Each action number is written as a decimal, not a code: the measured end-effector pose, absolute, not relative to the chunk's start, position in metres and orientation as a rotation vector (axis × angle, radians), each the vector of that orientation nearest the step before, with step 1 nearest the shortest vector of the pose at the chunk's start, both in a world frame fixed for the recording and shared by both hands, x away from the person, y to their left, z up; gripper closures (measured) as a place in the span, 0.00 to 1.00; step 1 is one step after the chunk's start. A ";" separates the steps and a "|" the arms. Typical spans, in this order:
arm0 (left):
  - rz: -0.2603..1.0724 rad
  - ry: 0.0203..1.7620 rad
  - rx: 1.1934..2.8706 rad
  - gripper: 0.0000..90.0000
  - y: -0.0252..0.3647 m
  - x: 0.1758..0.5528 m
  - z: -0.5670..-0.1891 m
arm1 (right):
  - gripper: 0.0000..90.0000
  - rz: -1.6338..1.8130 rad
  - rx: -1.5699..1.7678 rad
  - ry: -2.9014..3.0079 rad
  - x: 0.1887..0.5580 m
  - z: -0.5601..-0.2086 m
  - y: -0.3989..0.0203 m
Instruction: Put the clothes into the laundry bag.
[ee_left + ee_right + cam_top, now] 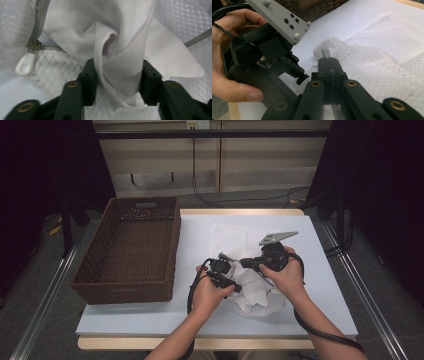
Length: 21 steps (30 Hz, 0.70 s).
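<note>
My left tongs (235,287) sit low in the middle of the high view, pointing right into a crumpled white cloth (255,292) that lies on the white table (320,285) just below centre. In the left gripper view the cloth (120,72) stands as a twisted fold between my two black jaws, which touch it on both sides; I read that as a grip on the fold, though not a tight one. Around it lies a white mesh bag (57,67) with a grey zip, its white pull (25,64) at the left edge of that frame. My right tongs (246,263) point left, just above the left pair in the high view. In the right gripper view their jaws (329,75) stand pressed flat together at centre, pinching the grey zip edge of the mesh bag (372,70), which spreads to the right. A brown basket (132,247) sits at the left of the table, apart from the cloth.
</note>
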State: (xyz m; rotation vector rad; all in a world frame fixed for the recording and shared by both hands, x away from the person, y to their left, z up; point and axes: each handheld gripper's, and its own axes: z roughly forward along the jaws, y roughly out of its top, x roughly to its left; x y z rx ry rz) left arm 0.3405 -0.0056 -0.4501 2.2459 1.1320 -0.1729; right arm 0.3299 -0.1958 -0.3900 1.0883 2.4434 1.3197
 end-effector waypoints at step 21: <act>-0.146 1.087 2.196 0.82 0.002 0.338 -0.416 | 1.00 1.312 1.097 2.423 0.324 -0.386 -0.195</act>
